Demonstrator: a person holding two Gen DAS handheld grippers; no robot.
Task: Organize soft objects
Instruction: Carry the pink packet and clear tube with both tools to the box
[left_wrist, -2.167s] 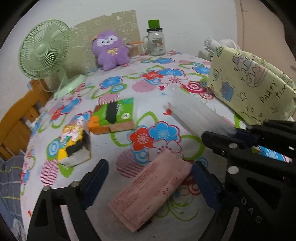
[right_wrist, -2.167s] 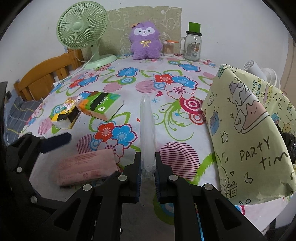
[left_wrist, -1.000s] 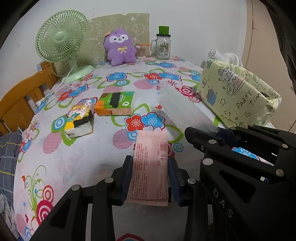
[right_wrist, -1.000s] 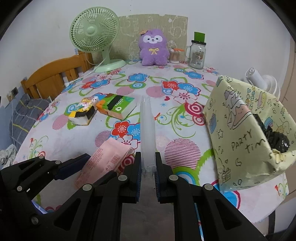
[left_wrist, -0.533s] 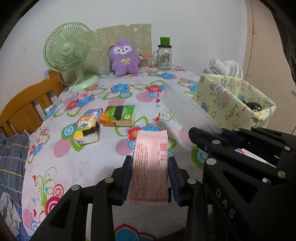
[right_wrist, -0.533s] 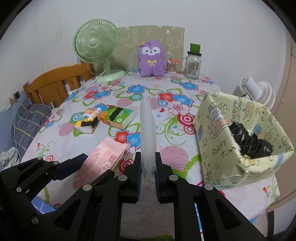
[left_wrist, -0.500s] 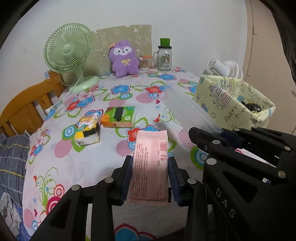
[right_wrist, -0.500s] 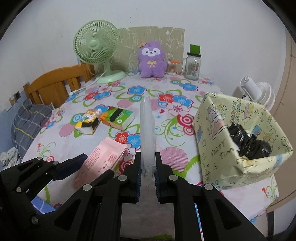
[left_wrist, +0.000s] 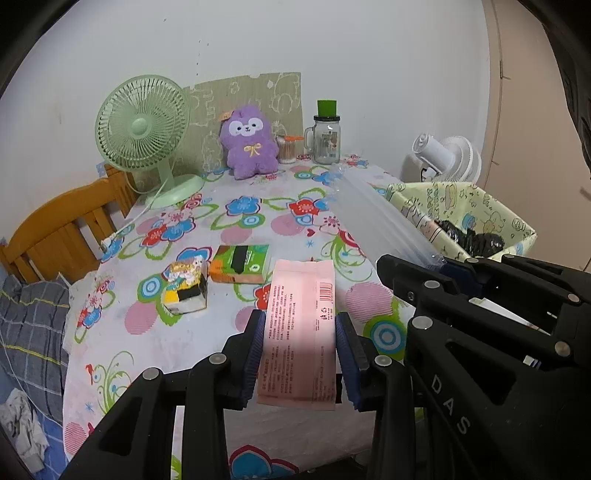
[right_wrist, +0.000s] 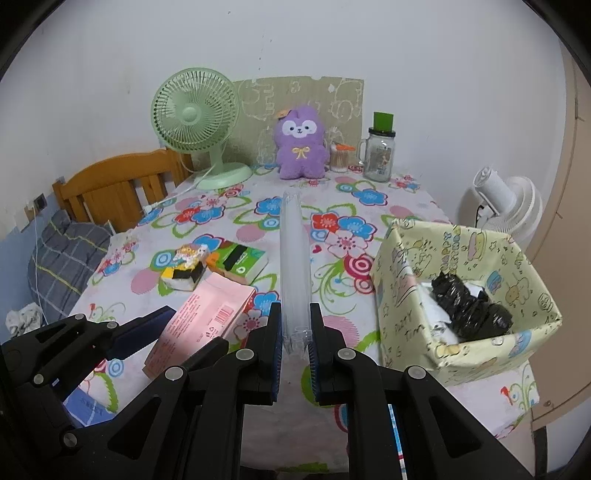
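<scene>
The left hand-held gripper (left_wrist: 300, 343) clamps a pink tissue pack (left_wrist: 300, 325) with a barcode and small unreadable print, tilted down above the worktop (left_wrist: 155, 332). Just right of it, the right hand-held gripper (right_wrist: 295, 339), marked "DAS", pinches a clear plastic sleeve (right_wrist: 293, 258). Farther right sits a yellow box (right_wrist: 406, 325) reading "PARTY TIME"

pink packet (left_wrist: 299, 325), purple plush (left_wrist: 249, 142), green fan (left_wrist: 142, 127), flowered tablecloth (left_wrist: 258, 218)

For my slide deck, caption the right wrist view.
Right gripper holds a clear plastic pack above the floral table, beside a yellow box.
</scene>
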